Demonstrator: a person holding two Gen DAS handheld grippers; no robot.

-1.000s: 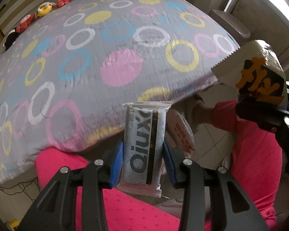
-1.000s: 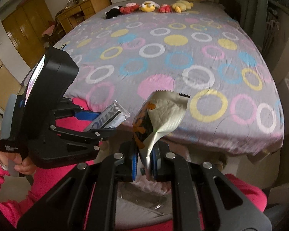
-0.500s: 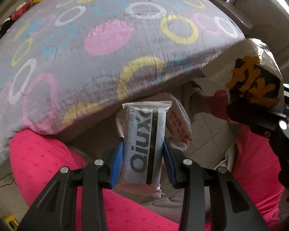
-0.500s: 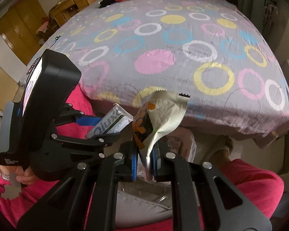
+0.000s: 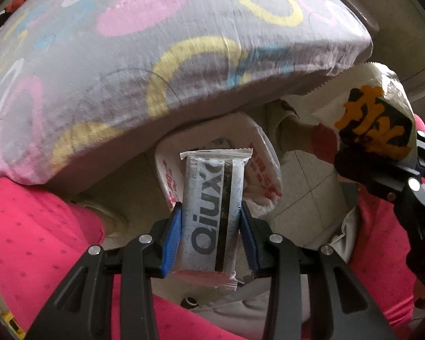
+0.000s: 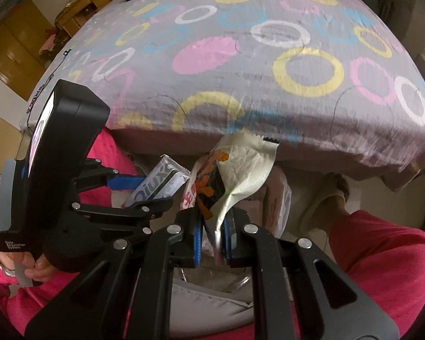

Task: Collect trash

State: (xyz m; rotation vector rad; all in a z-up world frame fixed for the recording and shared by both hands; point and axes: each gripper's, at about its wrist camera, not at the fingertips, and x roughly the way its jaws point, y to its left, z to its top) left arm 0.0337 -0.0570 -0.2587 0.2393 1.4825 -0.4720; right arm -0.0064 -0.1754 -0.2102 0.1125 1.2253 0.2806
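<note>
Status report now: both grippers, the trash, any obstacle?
Left gripper shut on grey snack wrapper. Right gripper shut on torn white wrapper. White plastic bag below, mouth open. Nothing in the way.

Left wrist camera looks straight down, close over a white bag [image 5: 265,153]; right wrist camera tilts steeply down toward the bed [image 6: 240,65]; both share bag and bed edge.

Both claws [image 5: 209,235] [image 6: 212,233] clamped, pointing downward
</note>
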